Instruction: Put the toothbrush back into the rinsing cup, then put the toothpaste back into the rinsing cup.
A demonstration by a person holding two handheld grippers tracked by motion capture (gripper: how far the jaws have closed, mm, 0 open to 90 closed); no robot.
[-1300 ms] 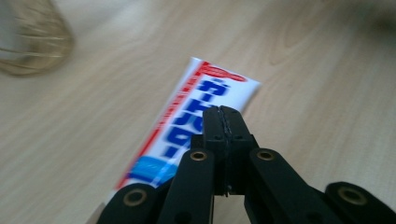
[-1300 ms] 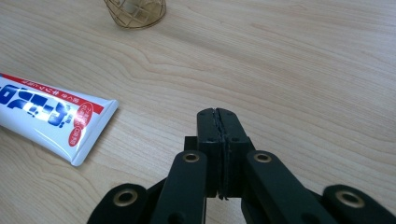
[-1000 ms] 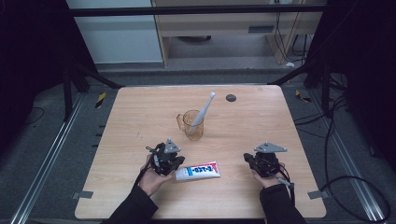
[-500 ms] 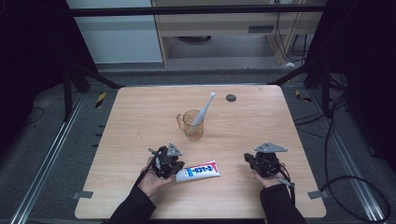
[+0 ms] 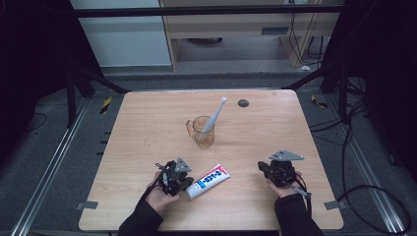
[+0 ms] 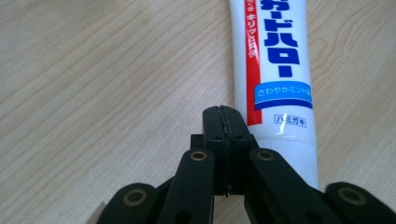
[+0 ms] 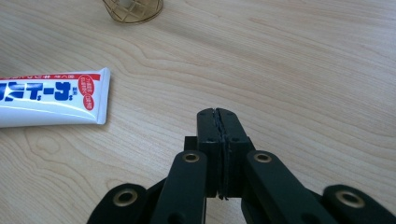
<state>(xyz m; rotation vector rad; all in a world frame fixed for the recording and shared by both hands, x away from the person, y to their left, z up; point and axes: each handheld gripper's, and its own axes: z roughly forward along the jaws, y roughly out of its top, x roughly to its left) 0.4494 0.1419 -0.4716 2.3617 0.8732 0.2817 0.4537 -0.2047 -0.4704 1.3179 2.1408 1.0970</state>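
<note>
Both jaw pairs were pressed together, empty. Left gripper [image 6: 223, 116] lay just beside the tube [image 6: 275, 70], near its cap end; it had edged slightly toward the tube. Right gripper [image 7: 218, 119] rested apart, unchanged. Tube lay flat on the table [image 5: 147, 123], below the cup [image 5: 201, 132]: pickup probably not begun

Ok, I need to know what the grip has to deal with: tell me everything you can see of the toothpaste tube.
The toothpaste tube is white, of glossy soft plastic by its look, printed with blue lettering and a red stripe. It has a flat crimped tail and a white ribbed collar at the other end. It lies flat on the wooden table, slanted, near the front edge between the two hands. The left gripper, jaws shut, sits right beside its collar end; whether they touch is unclear.
</note>
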